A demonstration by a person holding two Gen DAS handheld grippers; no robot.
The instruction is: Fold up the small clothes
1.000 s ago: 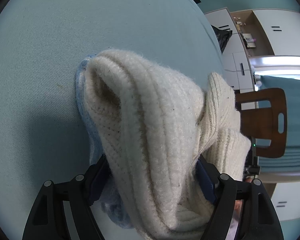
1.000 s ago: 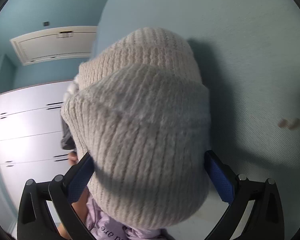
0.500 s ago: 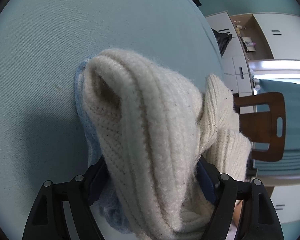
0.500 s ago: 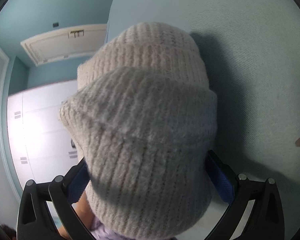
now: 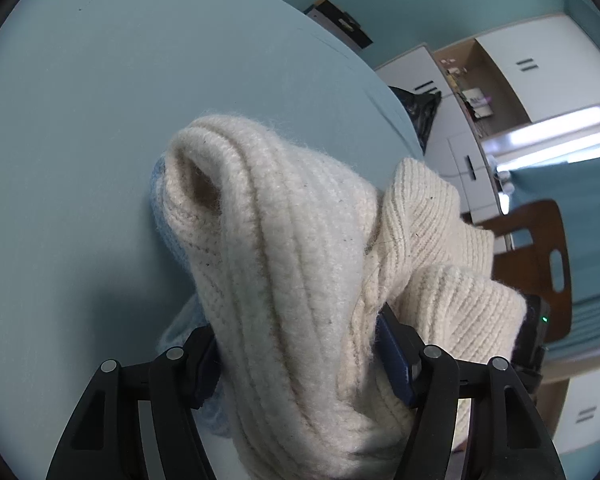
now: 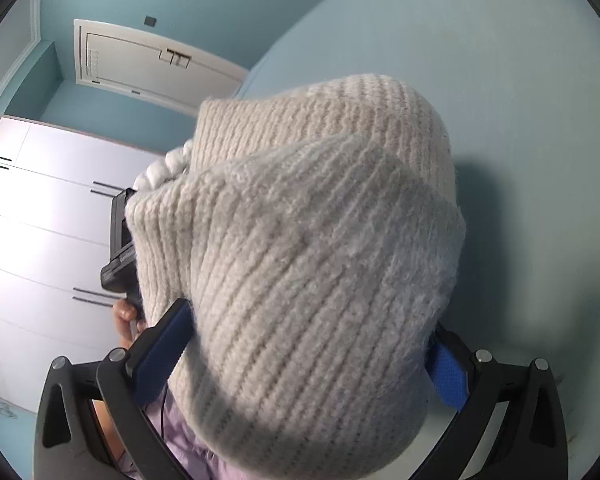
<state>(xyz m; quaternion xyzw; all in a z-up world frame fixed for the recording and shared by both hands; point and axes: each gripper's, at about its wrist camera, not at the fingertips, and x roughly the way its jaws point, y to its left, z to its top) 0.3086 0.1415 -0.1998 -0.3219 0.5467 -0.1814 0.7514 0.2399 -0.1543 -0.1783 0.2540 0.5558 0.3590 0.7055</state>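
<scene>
L gripper [image 5: 300,354]: the knit [image 5: 284,248] is pinched between both pads, cream rib bunched thick, w/ a pale blue layer [image 5: 161,184] showing behind its left edge. Jaws have just been closing a bit further, knit between them throughout, so the grip is tightened, not let go. Vs. a sec ago more of the wall & cabinets is seen past the table [image 5: 100,120]; the knit is taken to be lifted clear of it, shadow below.

R gripper [image 6: 308,354]: same knit [image 6: 308,240] is clamped between the blue pads, cuff fold draped over the front. View is tipped since before: door & cabinets swung in at left. A hand [image 6: 126,318] on the other tool is glimpsed behind.

Judged: knit raised by both ends, ready to be doubled over; fold not yet laid.
</scene>
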